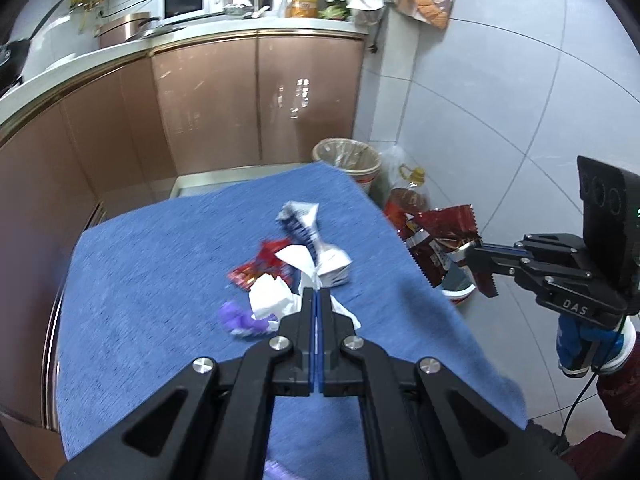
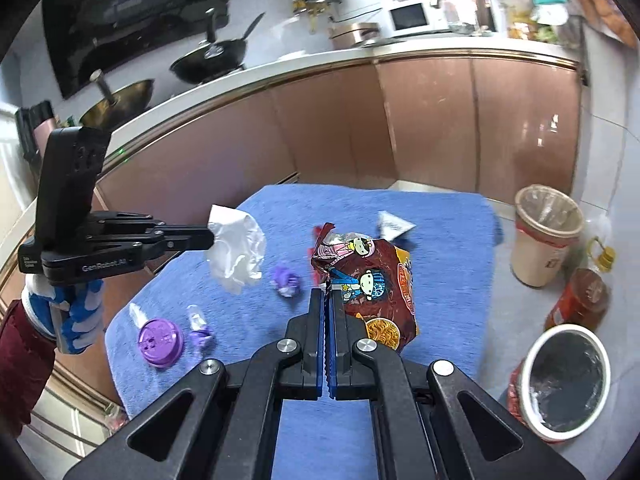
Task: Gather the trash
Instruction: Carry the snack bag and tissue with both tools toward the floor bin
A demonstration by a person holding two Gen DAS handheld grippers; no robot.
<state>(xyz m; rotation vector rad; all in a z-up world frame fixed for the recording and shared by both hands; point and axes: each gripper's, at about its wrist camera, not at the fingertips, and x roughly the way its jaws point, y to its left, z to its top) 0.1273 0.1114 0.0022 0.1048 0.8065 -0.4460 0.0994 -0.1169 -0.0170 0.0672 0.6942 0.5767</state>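
Note:
My left gripper (image 1: 316,291) is shut on a crumpled white tissue (image 1: 272,298) and holds it above the blue cloth (image 1: 160,280). In the right wrist view the left gripper (image 2: 211,238) is on the left, with the tissue (image 2: 238,254) hanging from its tips. My right gripper (image 2: 329,290) is shut on a brown noodle packet (image 2: 372,284). From the left wrist view, the right gripper (image 1: 475,259) carries the packet (image 1: 438,236) past the cloth's right edge. A red wrapper (image 1: 260,268), a purple wrapper (image 1: 240,318) and a blue-white carton (image 1: 310,232) lie on the cloth.
A beige lined bin (image 2: 548,236) stands on the floor beyond the cloth, and a red tub with a dark liner (image 2: 560,380) sits nearer. An oil bottle (image 2: 580,300) is between them. A purple lid (image 2: 160,338) rests on the cloth's left. Brown cabinets (image 1: 256,100) run behind.

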